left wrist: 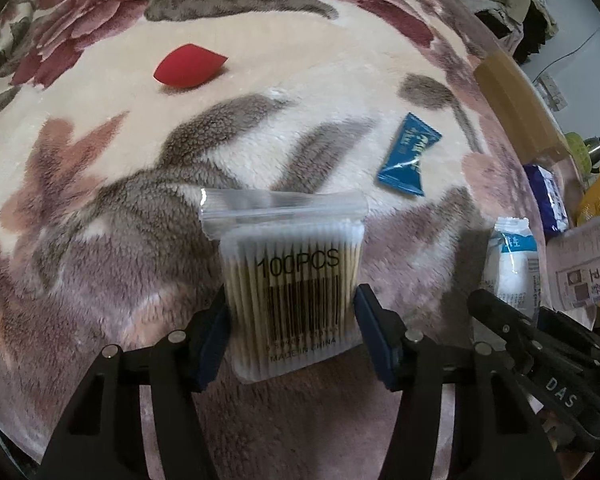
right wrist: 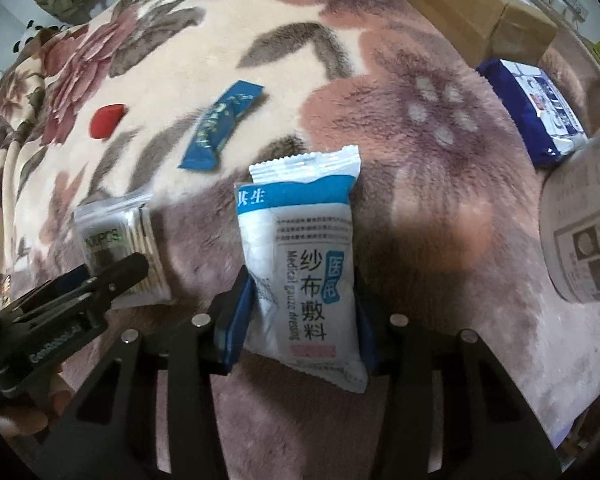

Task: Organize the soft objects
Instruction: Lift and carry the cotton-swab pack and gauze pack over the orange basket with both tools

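Cotton-swab bag (left wrist: 292, 284) clamped between left gripper (left wrist: 292, 332) pads and gauze dressing pack (right wrist: 300, 276) pinched in right gripper (right wrist: 300, 320), both packs side by side low over floral fleece blanket (left wrist: 100, 200), blue sachet (left wrist: 408, 156) and red sponge (left wrist: 188, 66) lying farther back.

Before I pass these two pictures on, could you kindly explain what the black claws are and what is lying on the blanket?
There is no robot: a person holds a two-finger gripper in each hand, each carrying a fisheye camera that looks along its fingers. In the left camera's picture, the left gripper pinches a clear bag of cotton swabs. In the right camera's, the right gripper pinches a gauze dressing packet. On the floral blanket lie a red makeup sponge, a blue sachet and a dark blue pack.
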